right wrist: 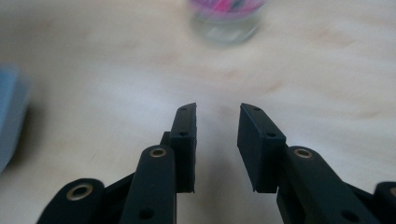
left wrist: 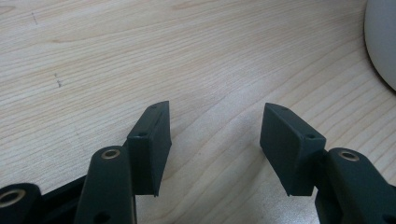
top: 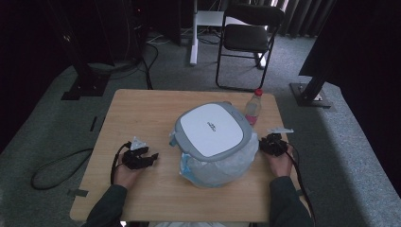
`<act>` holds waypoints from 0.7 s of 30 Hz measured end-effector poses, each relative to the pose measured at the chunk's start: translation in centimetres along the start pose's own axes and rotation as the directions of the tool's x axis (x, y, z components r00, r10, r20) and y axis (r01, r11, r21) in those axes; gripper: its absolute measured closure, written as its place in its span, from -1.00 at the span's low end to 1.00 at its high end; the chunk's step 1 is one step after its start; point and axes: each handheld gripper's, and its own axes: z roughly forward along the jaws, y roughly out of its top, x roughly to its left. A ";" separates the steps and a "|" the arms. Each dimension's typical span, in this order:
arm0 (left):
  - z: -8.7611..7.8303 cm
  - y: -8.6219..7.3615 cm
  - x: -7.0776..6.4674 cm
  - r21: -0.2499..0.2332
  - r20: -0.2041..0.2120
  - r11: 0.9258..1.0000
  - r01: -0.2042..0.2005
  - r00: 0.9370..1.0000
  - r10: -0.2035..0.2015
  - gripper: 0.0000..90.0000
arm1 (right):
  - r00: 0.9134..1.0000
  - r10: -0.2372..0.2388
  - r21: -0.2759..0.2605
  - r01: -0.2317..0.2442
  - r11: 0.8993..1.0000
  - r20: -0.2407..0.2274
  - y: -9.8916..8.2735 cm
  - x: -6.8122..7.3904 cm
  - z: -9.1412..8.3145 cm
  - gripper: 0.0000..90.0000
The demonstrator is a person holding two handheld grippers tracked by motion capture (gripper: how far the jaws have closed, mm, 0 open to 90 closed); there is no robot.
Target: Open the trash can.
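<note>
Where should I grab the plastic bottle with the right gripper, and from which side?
Grip the bottle around its body, below the red cap. It stands upright at the table's far right edge, just beyond the right gripper, whose open jaws already point toward it. Probably best to come in level from the near side, clear of the cooker.

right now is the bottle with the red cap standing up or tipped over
Upright. In the high view the clear plastic bottle with the red cap stands on the wooden table, cap on top, behind the white and grey appliance.

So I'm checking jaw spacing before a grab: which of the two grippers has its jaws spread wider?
The left gripper: bare table wood shows across a broad gap between its jaws. The right gripper, aimed toward the pink-labelled bottle, leaves only a narrow gap.
</note>
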 end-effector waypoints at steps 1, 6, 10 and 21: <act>0.0 0.0 0.0 0.000 0.001 1.000 0.002 1.000 -0.002 -0.03 | 1.000 0.002 -0.009 -0.002 1.000 0.020 0.5 -0.2 0.1 0.61; 0.0 0.0 0.3 -0.006 0.018 1.000 0.026 0.999 -0.026 -0.03 | 0.995 0.008 -0.053 -0.003 0.999 0.097 3.0 -1.3 0.8 0.80; 0.0 0.0 0.2 -0.006 0.014 1.000 0.022 1.000 -0.021 -0.03 | 0.990 0.041 -0.080 -0.030 0.996 0.134 5.0 -2.3 1.8 0.85; 0.0 0.0 0.2 -0.005 0.013 1.000 0.020 1.000 -0.020 -0.03 | 0.996 0.086 -0.111 -0.084 0.990 0.012 8.8 -4.4 5.0 0.84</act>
